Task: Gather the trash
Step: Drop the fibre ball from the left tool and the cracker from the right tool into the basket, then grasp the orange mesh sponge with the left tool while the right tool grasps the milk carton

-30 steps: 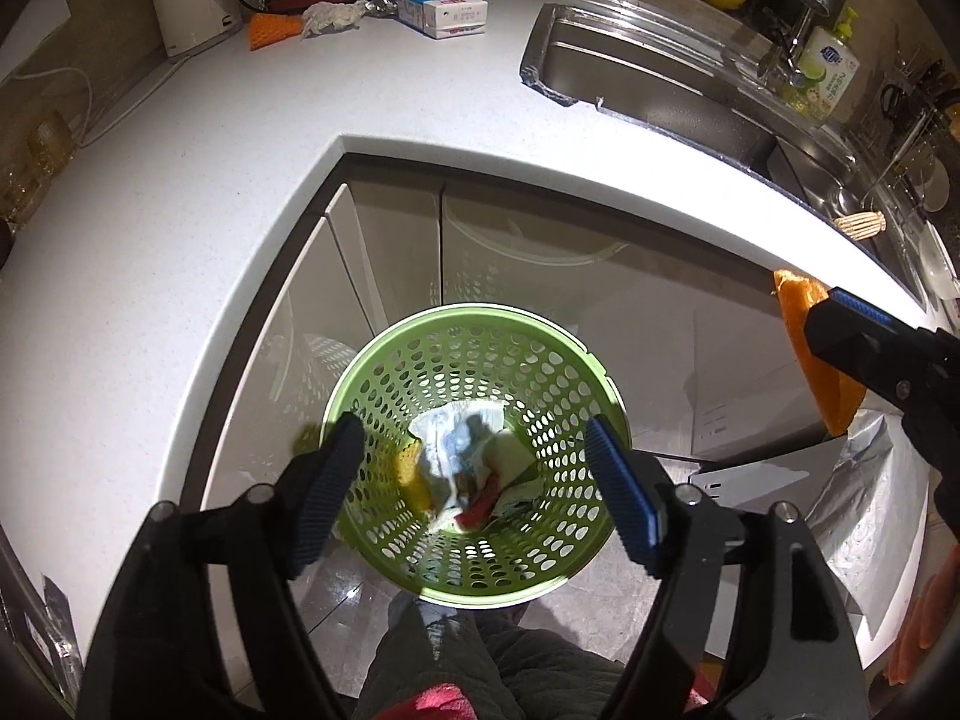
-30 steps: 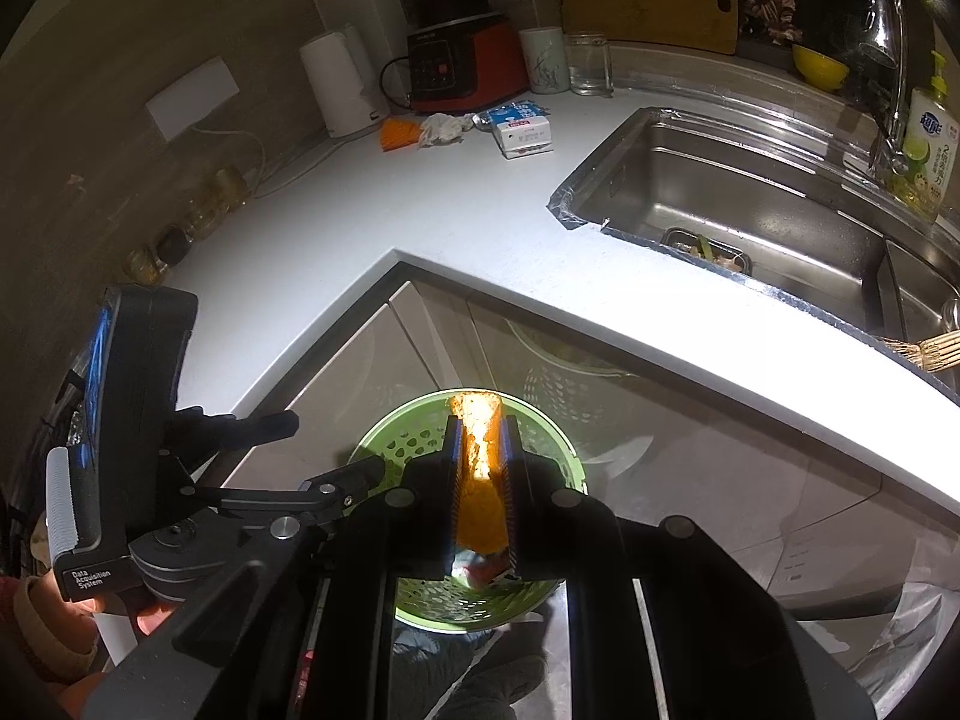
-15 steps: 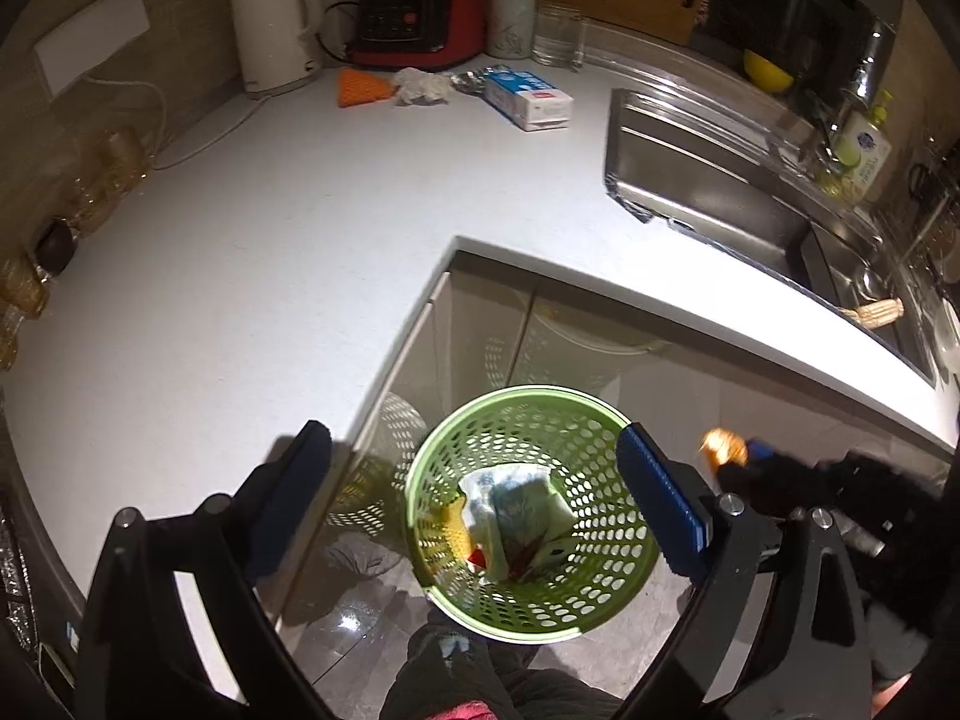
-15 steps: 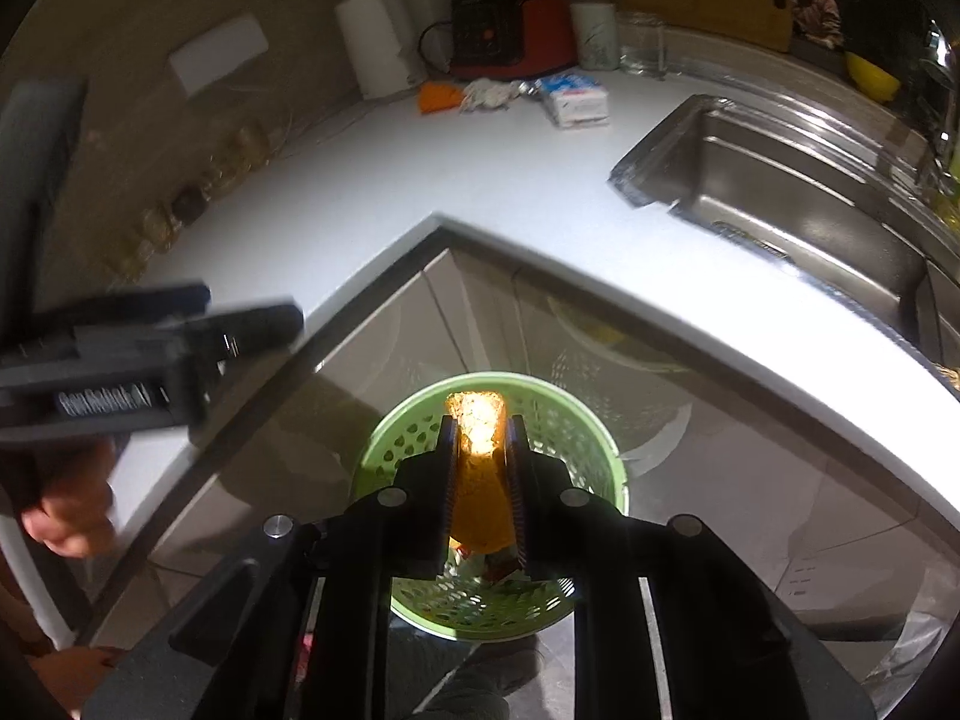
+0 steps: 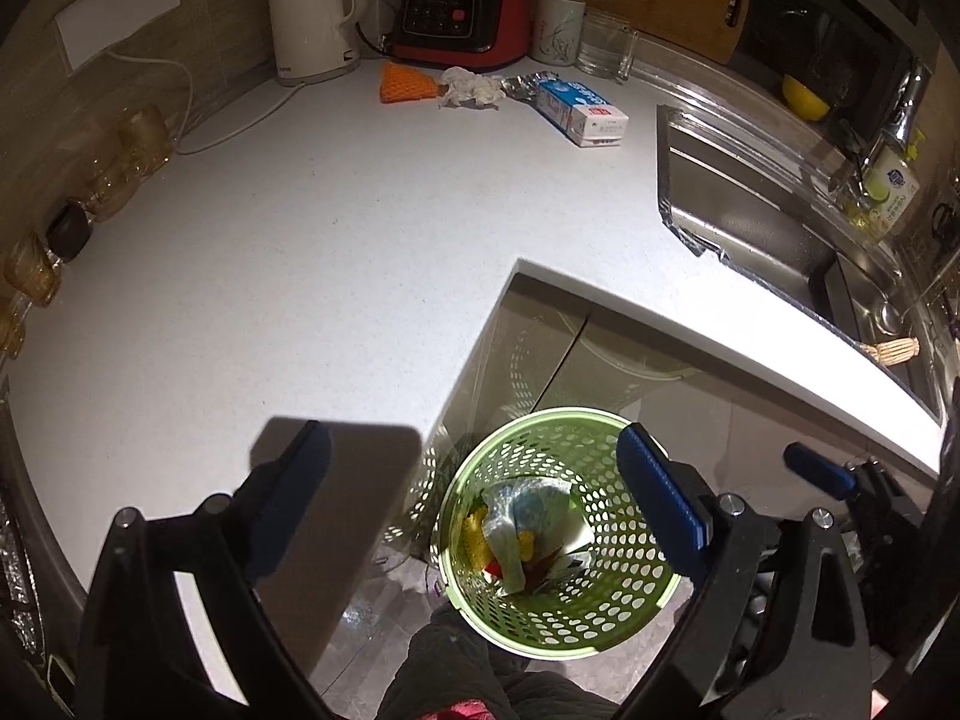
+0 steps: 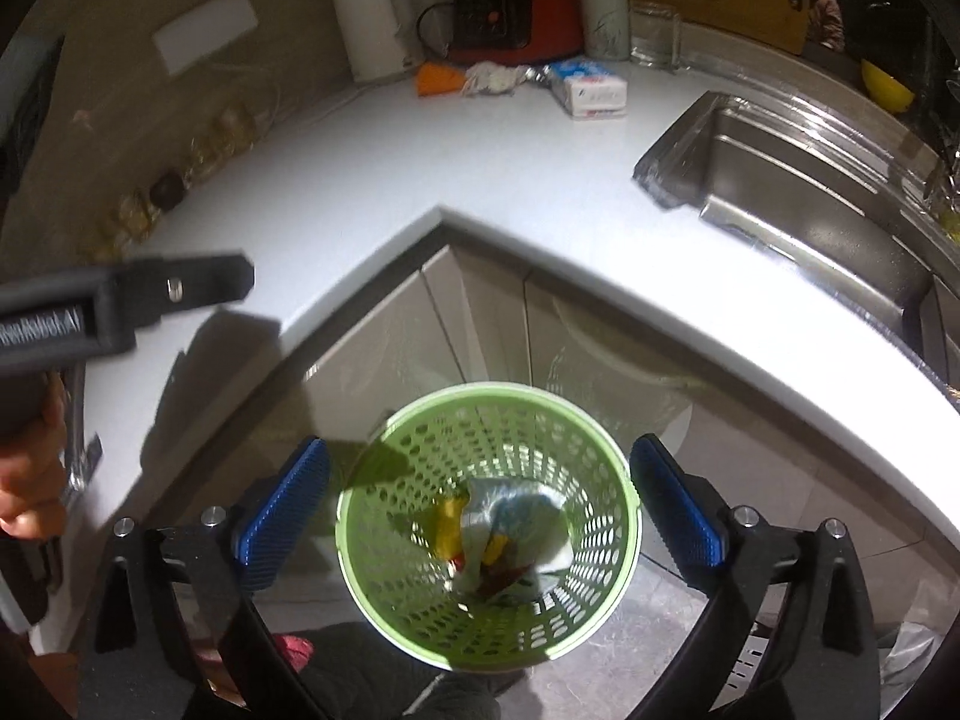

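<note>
The lettering on the red appliance [image 5: 459, 12] was too small to read. A white L-shaped bench [image 5: 270, 252] ran to a steel sink [image 5: 774, 222]. On the floor stood a perforated green basket [image 6: 606, 588] holding crumpled wrappers [image 6: 510, 531]. Both the left tongs [image 5: 474, 498] and the right tongs [image 6: 480, 507] were spread wide, empty, above it.

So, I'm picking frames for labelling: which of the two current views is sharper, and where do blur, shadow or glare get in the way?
Left wrist view: sharp; the left gripper casts a hard dark shadow on the white countertop. Right wrist view: softer, with motion blur on the trash in the green perforated plastic basket and on the left gripper's body at the frame's left; glare streaks the stainless steel sink. Both bend straight edges.
</note>
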The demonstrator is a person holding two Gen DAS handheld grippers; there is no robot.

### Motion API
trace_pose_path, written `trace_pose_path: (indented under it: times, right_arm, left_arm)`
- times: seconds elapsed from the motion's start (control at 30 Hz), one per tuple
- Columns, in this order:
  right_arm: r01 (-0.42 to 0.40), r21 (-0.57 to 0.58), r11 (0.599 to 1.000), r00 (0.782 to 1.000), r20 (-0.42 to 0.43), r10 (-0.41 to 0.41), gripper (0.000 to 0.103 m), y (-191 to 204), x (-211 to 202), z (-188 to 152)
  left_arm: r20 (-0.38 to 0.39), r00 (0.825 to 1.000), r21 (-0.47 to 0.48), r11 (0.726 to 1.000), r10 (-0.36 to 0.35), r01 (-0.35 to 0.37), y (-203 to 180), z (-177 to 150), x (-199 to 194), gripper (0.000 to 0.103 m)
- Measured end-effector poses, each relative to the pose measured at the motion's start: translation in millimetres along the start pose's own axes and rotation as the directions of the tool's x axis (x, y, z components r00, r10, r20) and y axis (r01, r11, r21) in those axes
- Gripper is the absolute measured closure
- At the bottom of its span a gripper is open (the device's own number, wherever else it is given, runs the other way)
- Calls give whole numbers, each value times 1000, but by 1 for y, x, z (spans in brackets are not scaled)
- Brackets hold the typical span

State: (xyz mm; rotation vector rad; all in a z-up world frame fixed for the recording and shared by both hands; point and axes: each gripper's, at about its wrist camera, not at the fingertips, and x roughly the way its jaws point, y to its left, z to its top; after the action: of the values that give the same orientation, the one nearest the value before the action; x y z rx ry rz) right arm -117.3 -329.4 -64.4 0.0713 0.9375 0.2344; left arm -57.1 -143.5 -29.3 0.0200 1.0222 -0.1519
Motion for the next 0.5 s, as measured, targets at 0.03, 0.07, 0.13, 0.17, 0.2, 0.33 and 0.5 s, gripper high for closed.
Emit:
trace_pose_path:
  times: [0.03, 0.07, 0.13, 0.17, 0.2, 0.33, 0.5]
  right_arm:
    - [-1, 13, 1000, 1000, 13, 1, 3, -3, -3, 7]
    - [-1, 25, 1000, 1000, 27, 0, 3, -5, -6, 13]
    - [-6, 45, 999, 999, 48, 4, 3, -9, -10, 27]
    - [-7, 55, 998, 998, 61, 4, 3, -11, -11, 36]
    - [-6, 61, 998, 997, 72, 1, 3, -13, -11, 43]
    - [14, 75, 997, 993, 114, -23, 3, -17, -8, 78]
    - [33, 86, 996, 987, 154, -46, 3, -19, 2, 121]
  left_arm:
    - [5, 1000, -2, 1000, -3, 3, 3, 4, 0, 11]
    - [11, 1000, -4, 1000, -5, 5, 6, 9, 0, 11]
    - [25, 1000, -2, 1000, -4, 4, 12, 19, 0, 10]
    - [37, 999, -2, 1000, -2, 2, 16, 27, 1, 10]
    - [45, 999, -2, 1000, 2, -2, 20, 33, 3, 10]
    - [77, 997, -6, 1000, 14, -13, 40, 66, 14, 10]
    - [121, 992, 19, 999, 33, -35, 57, 116, 41, 10]
